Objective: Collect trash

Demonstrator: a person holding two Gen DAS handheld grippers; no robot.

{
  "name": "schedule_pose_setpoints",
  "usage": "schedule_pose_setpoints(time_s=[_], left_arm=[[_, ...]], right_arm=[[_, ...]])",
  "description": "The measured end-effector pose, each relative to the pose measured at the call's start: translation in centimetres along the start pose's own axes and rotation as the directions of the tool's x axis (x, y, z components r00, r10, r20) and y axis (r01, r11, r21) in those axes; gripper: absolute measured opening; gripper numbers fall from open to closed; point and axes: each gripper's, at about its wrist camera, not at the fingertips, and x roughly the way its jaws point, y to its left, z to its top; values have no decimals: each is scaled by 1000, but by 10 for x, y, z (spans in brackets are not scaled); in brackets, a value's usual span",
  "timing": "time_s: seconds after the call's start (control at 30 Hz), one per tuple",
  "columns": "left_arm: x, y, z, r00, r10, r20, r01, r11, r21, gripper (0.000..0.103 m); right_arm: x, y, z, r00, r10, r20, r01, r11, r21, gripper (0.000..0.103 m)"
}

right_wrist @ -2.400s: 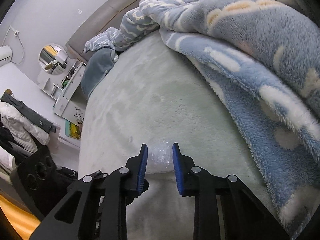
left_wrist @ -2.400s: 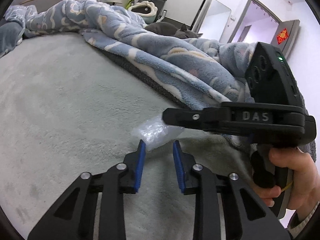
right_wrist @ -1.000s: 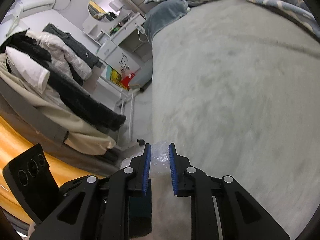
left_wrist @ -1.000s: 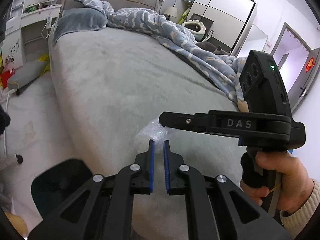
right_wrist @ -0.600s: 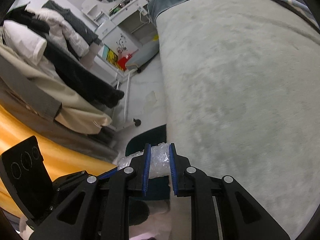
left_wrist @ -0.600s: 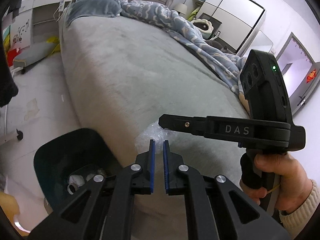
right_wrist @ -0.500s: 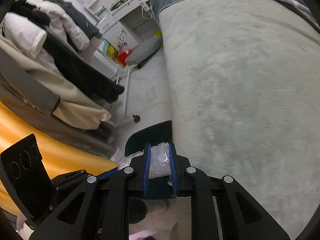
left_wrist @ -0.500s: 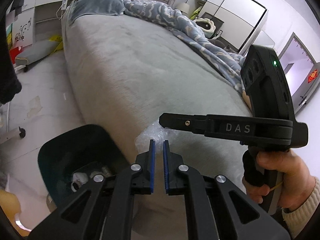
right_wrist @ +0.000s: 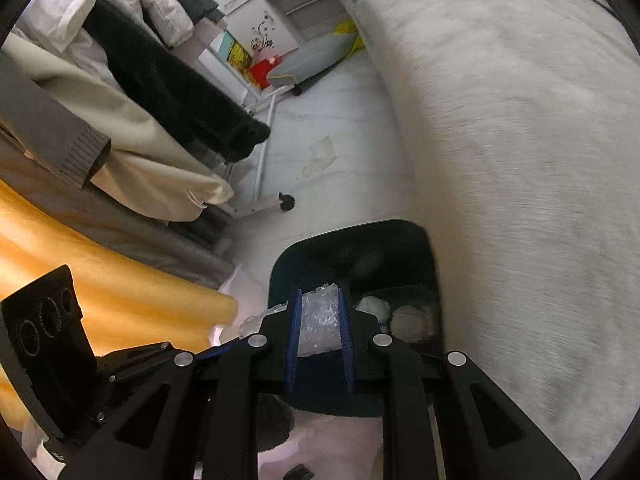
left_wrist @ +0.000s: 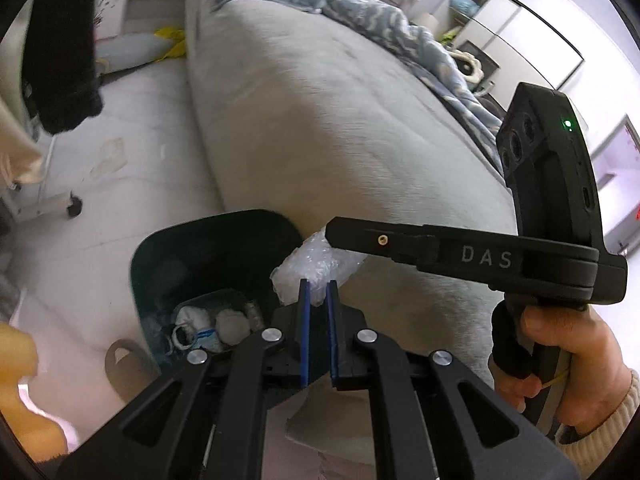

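A crumpled clear plastic wrap (left_wrist: 316,266) is held between both grippers, above the floor beside the bed. My left gripper (left_wrist: 316,286) is shut on one end of it. My right gripper (right_wrist: 319,300) is shut on the other end; the plastic wrap (right_wrist: 320,322) fills the gap between its blue pads. Just below stands a dark teal trash bin (left_wrist: 160,248), open, with white crumpled trash (left_wrist: 224,322) at its bottom. In the right wrist view the bin (right_wrist: 352,240) lies directly under the wrap.
The grey bed (left_wrist: 340,120) rises right next to the bin, with a blue blanket (left_wrist: 384,32) at its far side. A clothes rack with dark and beige garments (right_wrist: 160,92) stands to the left, its wheeled foot (right_wrist: 286,200) on the pale floor. An orange foam roll (right_wrist: 100,272) lies near.
Both grippers have carried the plastic wrap off the bed edge and leftward over the bin. The bin now sits directly under the wrap. Both grips are unchanged.
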Motion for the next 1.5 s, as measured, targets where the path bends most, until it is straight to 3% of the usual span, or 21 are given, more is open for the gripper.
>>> schedule_pose_setpoints(time_s=[0.2, 0.47, 0.63, 0.7, 0.87, 0.97, 1.0, 1.07, 1.17, 1.23, 1.43, 1.5], left_arm=[[3, 18, -2, 999, 50, -22, -50, 999, -18, 8], [25, 31, -4, 993, 60, -98, -66, 996, -62, 8], [39, 33, -8, 984, 93, -153, -103, 993, -61, 10], [39, 33, -7, 982, 104, -158, -114, 992, -59, 19], [24, 33, -3, 981, 148, -129, -156, 986, -59, 52], [8, 23, 2, 985, 152, -87, -156, 987, -38, 60], [0, 15, 5, 986, 154, -63, -155, 988, -11, 63], [-15, -4, 8, 984, 175, -15, -174, 983, 50, 79], [-37, -30, 13, 978, 197, 68, -203, 975, 91, 95], [-49, -41, 12, 972, 205, 112, -213, 975, 70, 96], [-86, -79, 3, 919, 294, 263, -301, 953, -11, 99], [-97, -100, 3, 903, 299, 308, -315, 949, 0, 99]], right_arm=[[22, -1, 1, 999, 25, -47, -22, 997, 78, 18], [19, -7, 4, 995, -86, -47, 89, 995, 54, 25], [6, -20, 6, 994, -103, -27, 105, 992, 68, 38], [-2, -24, 4, 994, -107, -9, 108, 991, 78, 52], [-27, -12, -3, 985, -171, 32, 171, 985, -16, 62], [-55, -8, -9, 973, -211, 92, 218, 973, -76, 72], [-74, -8, -12, 966, -220, 133, 233, 968, -91, 77], [-99, -9, -16, 950, -244, 196, 266, 959, -94, 82], [-149, -10, -23, 908, -280, 312, 322, 942, -94, 89], [-185, -12, -30, 876, -293, 383, 352, 931, -93, 92], [-271, -27, -53, 763, -355, 540, 439, 898, -29, 100], [-288, -34, -62, 740, -383, 553, 469, 883, -16, 100]])
